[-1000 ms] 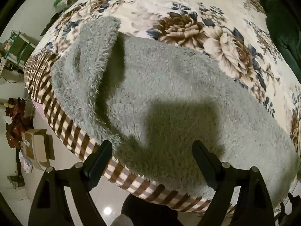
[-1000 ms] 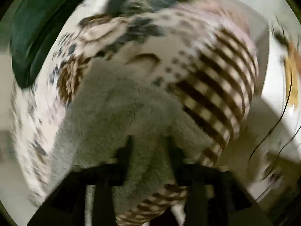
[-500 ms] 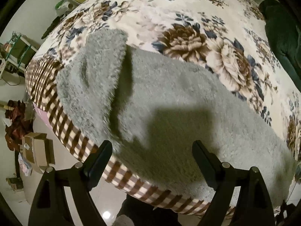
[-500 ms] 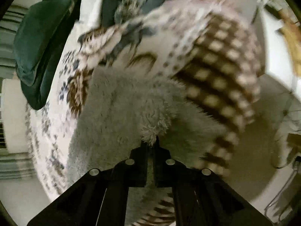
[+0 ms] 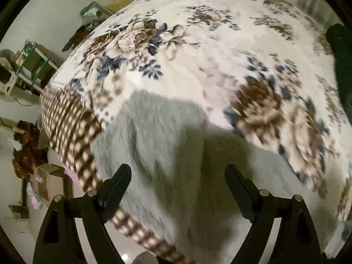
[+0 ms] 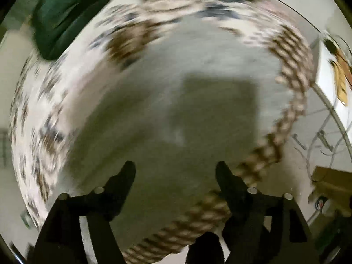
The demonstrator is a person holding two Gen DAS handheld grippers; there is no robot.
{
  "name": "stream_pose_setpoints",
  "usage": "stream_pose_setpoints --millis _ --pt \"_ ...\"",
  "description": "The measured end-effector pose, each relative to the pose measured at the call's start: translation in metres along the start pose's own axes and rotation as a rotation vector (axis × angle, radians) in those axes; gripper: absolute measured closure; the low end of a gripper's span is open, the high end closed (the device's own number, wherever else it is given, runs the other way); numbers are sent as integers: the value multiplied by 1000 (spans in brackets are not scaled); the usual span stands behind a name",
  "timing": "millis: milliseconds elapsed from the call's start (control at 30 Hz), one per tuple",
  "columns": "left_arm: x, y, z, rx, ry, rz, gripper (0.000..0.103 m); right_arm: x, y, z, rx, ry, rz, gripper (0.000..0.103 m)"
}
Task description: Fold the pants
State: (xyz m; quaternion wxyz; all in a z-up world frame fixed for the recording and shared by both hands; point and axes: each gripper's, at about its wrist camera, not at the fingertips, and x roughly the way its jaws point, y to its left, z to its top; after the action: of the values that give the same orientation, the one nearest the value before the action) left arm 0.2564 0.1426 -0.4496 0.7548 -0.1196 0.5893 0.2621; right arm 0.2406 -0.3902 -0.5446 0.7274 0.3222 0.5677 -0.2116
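Grey fluffy pants (image 5: pixel 167 145) lie flat near the front edge of a bed with a floral blanket (image 5: pixel 215 50). They also show, blurred, in the right wrist view (image 6: pixel 198 101). My left gripper (image 5: pixel 178 176) is open and empty, hovering over the pants near the checkered border. My right gripper (image 6: pixel 176 171) is open and empty above the pants by the bed edge. The gripper shadows fall on the fleece.
The blanket's brown checkered border (image 5: pixel 68 127) runs along the bed edge. A dark green cushion (image 6: pixel 63 15) lies on the bed, also seen in the left wrist view (image 5: pixel 341 66). Cardboard boxes (image 5: pixel 52 180) and a shelf (image 5: pixel 33 61) stand on the floor at left.
My right gripper let go of the grey fleece and opened, then pulled back above the pants. The raised fold at the left now lies flat. The left view tilted up over the bed.
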Motion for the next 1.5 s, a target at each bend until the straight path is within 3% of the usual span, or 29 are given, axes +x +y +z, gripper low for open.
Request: stream_pose_setpoints --millis 133,200,267,333,433,533,633,667,700,800,867,1033,1067,1100,1133,1167,1200,1267,1367,1433,1500 --pt "41 -5 30 37 38 33 16 24 64 -30 -90 58 6 25" --pt "65 -5 35 57 81 38 23 36 82 -43 -122 82 7 25" --pt "75 6 36 55 106 5 84 44 97 -54 -144 100 -10 25" --pt "70 31 31 28 81 -55 85 48 96 -62 -134 116 -14 25" --pt "52 75 14 -6 16 -43 85 49 88 -66 -121 133 -20 25" --pt "51 143 -10 -159 69 -60 85 46 77 -70 -132 151 -33 25" --pt "55 183 -29 -283 125 -90 85 45 67 -73 -127 179 -14 25" --pt "54 195 -37 -337 135 -134 85 46 64 -75 -123 191 -4 25" --pt "52 200 -42 -387 141 -170 84 45 61 -77 -119 200 7 25" --pt "46 200 -53 -461 116 -264 67 45 51 -83 -66 238 60 25" --pt "53 191 -54 -464 123 -295 47 48 42 -86 -3 269 96 25" --pt "91 165 -56 -470 191 -321 49 65 15 -94 150 324 126 25" --pt "94 163 -56 -471 178 -308 70 68 9 -96 182 318 147 27" --pt "95 160 -55 -458 160 -290 84 68 6 -97 195 307 161 44" --pt "96 156 -54 -429 156 -253 91 69 3 -98 202 302 166 61" --pt "98 155 -54 -414 152 -231 91 70 0 -100 204 309 150 90" --pt "101 155 -55 -404 152 -217 91 71 -5 -102 202 308 113 92" --pt "109 154 -56 -378 186 -206 88 75 -15 -103 202 310 77 92" --pt "86 142 -53 -284 155 -164 87 71 -20 -97 157 343 141 89" --pt "62 132 -54 -236 132 -128 84 52 -26 -86 111 334 152 77" --pt "35 121 -62 -211 113 -107 69 22 -40 -67 89 275 190 54"
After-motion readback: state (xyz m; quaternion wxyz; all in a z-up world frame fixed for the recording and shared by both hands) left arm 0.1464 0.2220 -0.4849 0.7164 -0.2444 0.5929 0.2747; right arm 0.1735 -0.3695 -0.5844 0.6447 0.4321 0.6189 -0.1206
